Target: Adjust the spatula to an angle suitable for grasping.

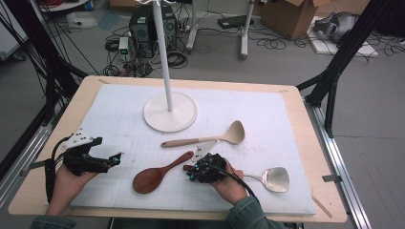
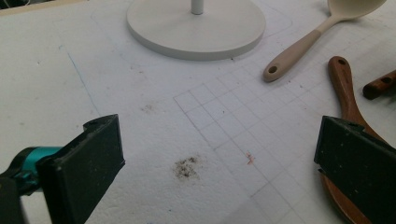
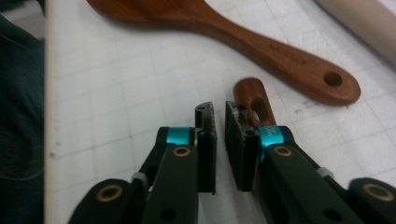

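My right gripper [image 1: 191,172] rests low on the white foam board near the front edge. Its jaws [image 3: 219,112] stand a narrow gap apart with nothing between them. The brown handle end of a metal spatula [image 3: 248,91] lies just beyond the right-hand jaw's tip. The spatula's steel head [image 1: 277,179] shows to the right of my hand. A dark wooden spoon [image 1: 153,175] lies just left of that gripper. My left gripper [image 1: 117,157] hovers at the board's left side, jaws wide open [image 2: 215,140] over bare foam.
A beige ladle [image 1: 205,140] lies across the middle of the board, behind both grippers. A white stand with a round base [image 1: 170,112] and an upright pole stands at the back centre. Cables, boxes and frame legs crowd the floor beyond the table [image 1: 329,210].
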